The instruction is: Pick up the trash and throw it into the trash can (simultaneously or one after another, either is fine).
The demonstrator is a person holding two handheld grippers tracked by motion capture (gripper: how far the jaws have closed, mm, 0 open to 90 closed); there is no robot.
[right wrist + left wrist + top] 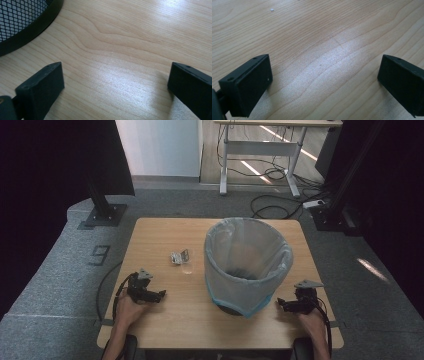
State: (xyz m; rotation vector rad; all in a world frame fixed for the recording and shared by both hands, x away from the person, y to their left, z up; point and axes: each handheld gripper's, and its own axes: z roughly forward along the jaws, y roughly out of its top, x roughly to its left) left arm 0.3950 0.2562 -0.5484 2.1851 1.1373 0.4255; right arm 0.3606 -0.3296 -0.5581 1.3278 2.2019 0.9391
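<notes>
A black mesh waste bin lined with a clear plastic bag stands on the wooden table, right of centre. Left of it lie a small crumpled wrapper and a clear round scrap. My left gripper rests near the table's front left, open, jaws wide over bare wood. At the front right my right gripper is open too, close to the bin's base, with nothing between its jaws.
A white crumb lies on the wood ahead of the left gripper. Beyond the table are grey carpet, a black stand base, a white desk frame and loose cables on the floor.
</notes>
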